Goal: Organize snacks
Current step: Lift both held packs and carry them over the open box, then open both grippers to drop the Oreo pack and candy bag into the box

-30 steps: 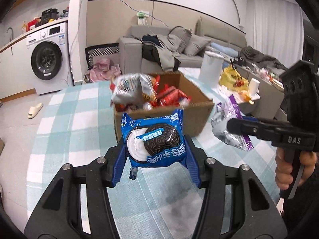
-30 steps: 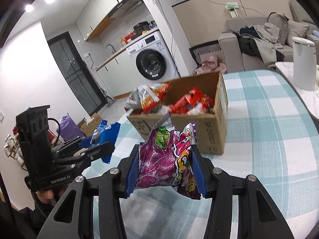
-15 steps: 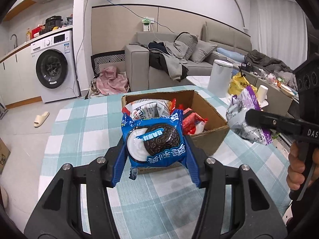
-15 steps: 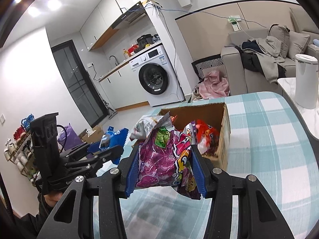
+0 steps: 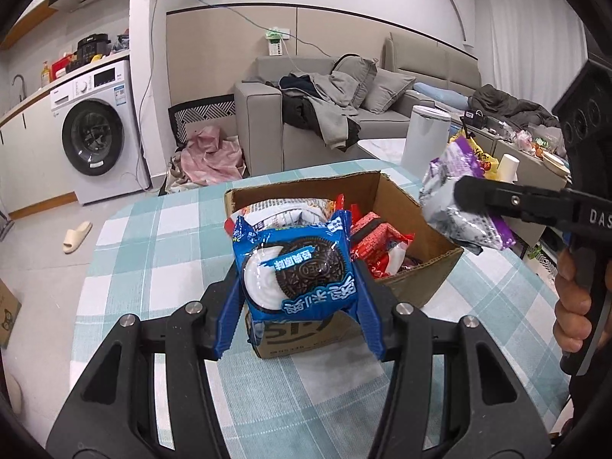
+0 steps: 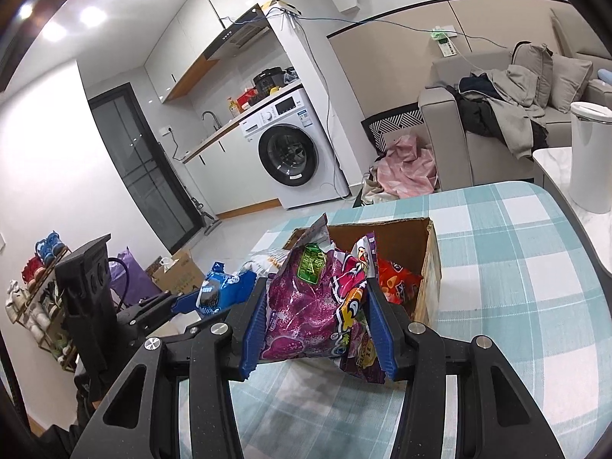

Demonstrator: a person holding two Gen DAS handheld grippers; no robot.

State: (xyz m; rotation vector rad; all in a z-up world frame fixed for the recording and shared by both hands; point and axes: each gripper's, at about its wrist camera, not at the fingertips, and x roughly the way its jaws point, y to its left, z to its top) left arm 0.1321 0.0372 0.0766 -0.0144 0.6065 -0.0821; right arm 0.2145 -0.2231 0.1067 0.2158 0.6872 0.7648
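Room: open-plan flat; washing machine (image 5: pixel 95 130) at back left, grey sofa (image 5: pixel 344 107) w/ clothes piled on it, white bin (image 5: pixel 426 137) to the right.
Table: covered w/ teal-and-white check cloth (image 5: pixel 153 237); cardboard box (image 5: pixel 420 210) is stood on it.
Cookie pack: blue sandwich-cookie pack (image 5: pixel 296 267) is held upright, raised off the table, seen in front of the box's near corner.
Left tongs: left tongs (image 5: pixel 298 302) are clamped on the cookie pack, blue pads (image 5: pixel 229 313) pressed to both its sides.
Purple bag: purple snack bag (image 6: pixel 321 306) is held crumpled above the table, seen in front of the box's near wall; from the left cam it is seen by the box's right rim.
Right tongs: right tongs (image 6: pixel 319 329) are closed on the purple bag, pads pressed into both sides.
Box contents: red packs (image 5: pixel 378 237) and a white-silver bag (image 5: pixel 283 210) are piled inside, tops poking above the rim.
Person: hand (image 5: pixel 573 298) is seen on the right tongs' grip at the right edge.
Floor: one beige slipper (image 5: pixel 76 235) is lying near the washing machine; pink cloth heap (image 5: pixel 210 153) by the sofa.
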